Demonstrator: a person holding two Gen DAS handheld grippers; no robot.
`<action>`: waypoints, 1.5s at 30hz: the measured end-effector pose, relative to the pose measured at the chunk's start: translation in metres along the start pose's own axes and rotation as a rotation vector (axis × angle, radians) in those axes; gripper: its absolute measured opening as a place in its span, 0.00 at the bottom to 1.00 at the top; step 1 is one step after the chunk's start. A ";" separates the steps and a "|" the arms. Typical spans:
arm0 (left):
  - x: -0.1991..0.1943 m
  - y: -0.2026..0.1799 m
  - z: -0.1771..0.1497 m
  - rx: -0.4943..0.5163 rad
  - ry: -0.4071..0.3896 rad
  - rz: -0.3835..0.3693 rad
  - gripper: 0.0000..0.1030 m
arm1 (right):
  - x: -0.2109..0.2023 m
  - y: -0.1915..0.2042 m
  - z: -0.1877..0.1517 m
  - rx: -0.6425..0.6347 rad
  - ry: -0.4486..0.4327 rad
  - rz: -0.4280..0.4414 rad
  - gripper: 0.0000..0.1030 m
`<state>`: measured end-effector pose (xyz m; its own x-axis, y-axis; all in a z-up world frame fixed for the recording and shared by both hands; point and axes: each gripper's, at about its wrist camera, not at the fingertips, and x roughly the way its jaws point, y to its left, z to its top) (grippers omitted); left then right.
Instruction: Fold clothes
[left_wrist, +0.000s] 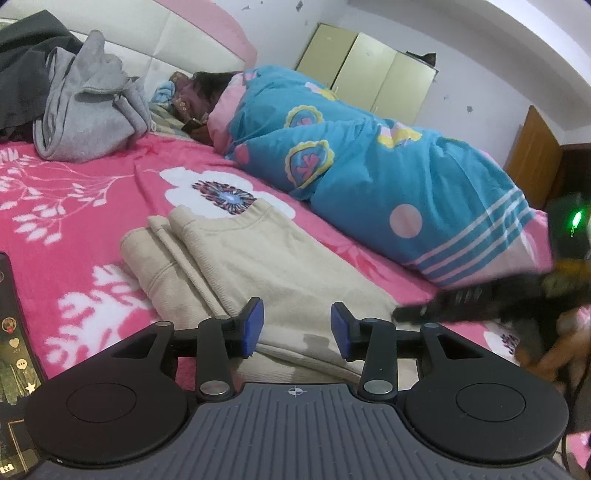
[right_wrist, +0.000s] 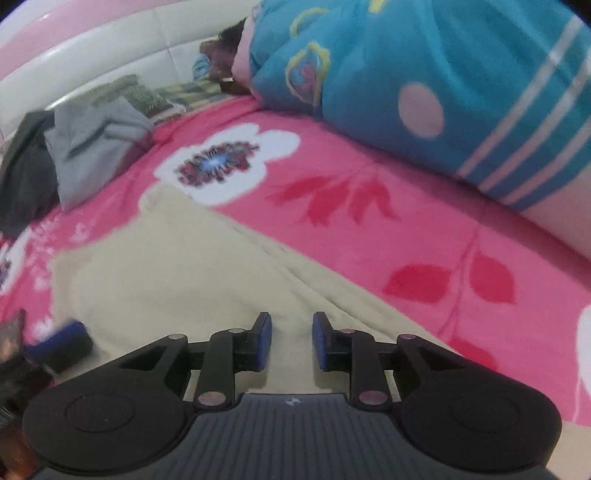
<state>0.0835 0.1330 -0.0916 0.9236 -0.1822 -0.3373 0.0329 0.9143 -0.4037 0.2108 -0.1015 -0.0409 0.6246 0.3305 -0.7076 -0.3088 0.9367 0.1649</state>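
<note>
- The beige sweatshirt (left_wrist: 258, 273) lies flat on the pink floral blanket (left_wrist: 74, 206), already folded lengthwise into a long strip.
- Its long axis runs from both grippers toward the neckline — the neckline points at the white flower print (left_wrist: 221, 192).
- The left gripper (left_wrist: 297, 326) hangs over the near hem, jaws wide, holding nothing.
- The right gripper (right_wrist: 291, 339) sits just above the same near end, jaws parted somewhat narrower, also empty.
- Neither is clearly nearer; the fold probably carries hem toward neckline.
- A grey garment (left_wrist: 88, 110) waits well beyond the neckline.
</note>
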 end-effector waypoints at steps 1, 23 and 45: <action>0.000 0.000 0.000 0.001 0.001 0.001 0.40 | 0.000 0.007 0.003 -0.008 0.000 0.034 0.25; 0.002 0.005 -0.003 -0.019 0.019 -0.018 0.41 | 0.088 0.035 0.065 0.133 -0.065 -0.016 0.24; 0.003 0.014 -0.006 -0.072 0.016 -0.058 0.41 | -0.180 -0.183 -0.188 0.786 -0.235 -0.198 0.15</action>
<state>0.0841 0.1429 -0.1031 0.9146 -0.2407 -0.3250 0.0583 0.8737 -0.4830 0.0202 -0.3537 -0.0730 0.7743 0.0858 -0.6269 0.3568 0.7590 0.5446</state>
